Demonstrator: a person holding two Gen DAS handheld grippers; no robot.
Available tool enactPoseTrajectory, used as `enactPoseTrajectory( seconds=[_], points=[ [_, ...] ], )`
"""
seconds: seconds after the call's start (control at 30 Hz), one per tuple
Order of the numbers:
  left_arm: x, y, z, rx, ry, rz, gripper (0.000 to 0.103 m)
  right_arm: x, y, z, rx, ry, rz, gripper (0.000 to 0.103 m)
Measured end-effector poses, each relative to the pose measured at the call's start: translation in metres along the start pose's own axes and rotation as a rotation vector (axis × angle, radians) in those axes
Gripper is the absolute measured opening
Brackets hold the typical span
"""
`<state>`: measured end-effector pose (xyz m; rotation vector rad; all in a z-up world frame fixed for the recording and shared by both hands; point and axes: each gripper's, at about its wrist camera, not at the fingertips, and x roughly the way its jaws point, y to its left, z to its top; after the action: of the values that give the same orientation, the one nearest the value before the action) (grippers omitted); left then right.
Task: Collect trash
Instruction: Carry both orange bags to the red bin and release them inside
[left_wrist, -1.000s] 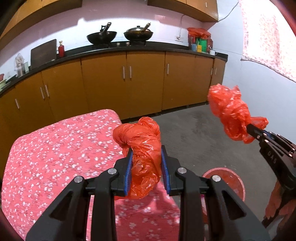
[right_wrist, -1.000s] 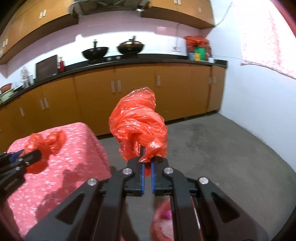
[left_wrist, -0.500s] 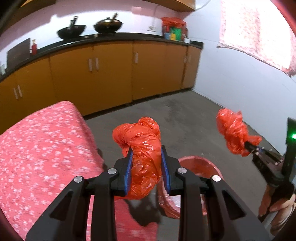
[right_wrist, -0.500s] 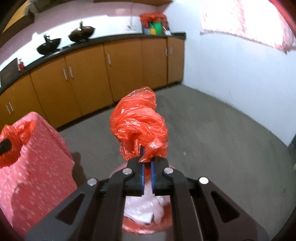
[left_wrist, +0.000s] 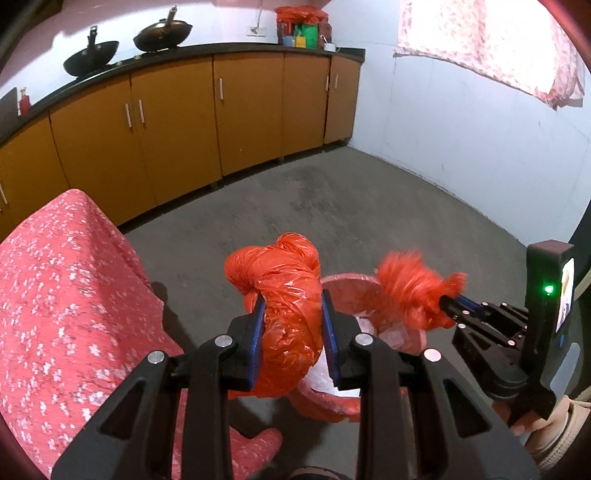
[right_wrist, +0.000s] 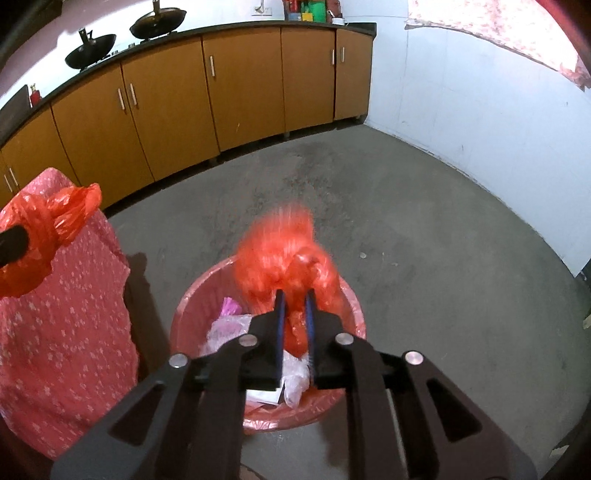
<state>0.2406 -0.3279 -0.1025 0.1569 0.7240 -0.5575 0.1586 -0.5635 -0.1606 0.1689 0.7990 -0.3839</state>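
The right tool (right_wrist: 294, 321), its jaws just parting around a blurred crumpled orange plastic bag (right_wrist: 286, 254), hangs directly over the round red-lined trash bin (right_wrist: 343, 291), while the left tool (left_wrist: 291, 341), beside the bin, clamps a second knotted orange bag (left_wrist: 282, 295).

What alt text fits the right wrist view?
The right gripper, jaws just opening, lets a blurred orange bag go above a pink-lined trash bin on the grey floor.
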Motion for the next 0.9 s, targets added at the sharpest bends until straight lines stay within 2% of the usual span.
enactPoseTrajectory(
  seconds=[0.23, 0.43, 0.73, 0.9],
  points=[
    [0.024, -0.016, -0.008, 0.014, 0.041, -0.027, 0.028, 0.0, -0.002, -0.002, -0.012, -0.019, -0.011, 0.021],
    [0.056, -0.044, -0.018, 0.056, 0.102, -0.065, 0.029, -0.01, -0.02, -0.004, -0.028, -0.056, -0.066, 0.024],
    [0.09, -0.067, -0.033, 0.089, 0.173, -0.072, 0.029, -0.006, -0.04, -0.005, 0.032, -0.058, -0.08, 0.024],
    [0.097, -0.067, -0.032, 0.083, 0.176, -0.082, 0.036, -0.001, -0.041, -0.009, 0.041, -0.052, -0.08, 0.025]
  ],
)
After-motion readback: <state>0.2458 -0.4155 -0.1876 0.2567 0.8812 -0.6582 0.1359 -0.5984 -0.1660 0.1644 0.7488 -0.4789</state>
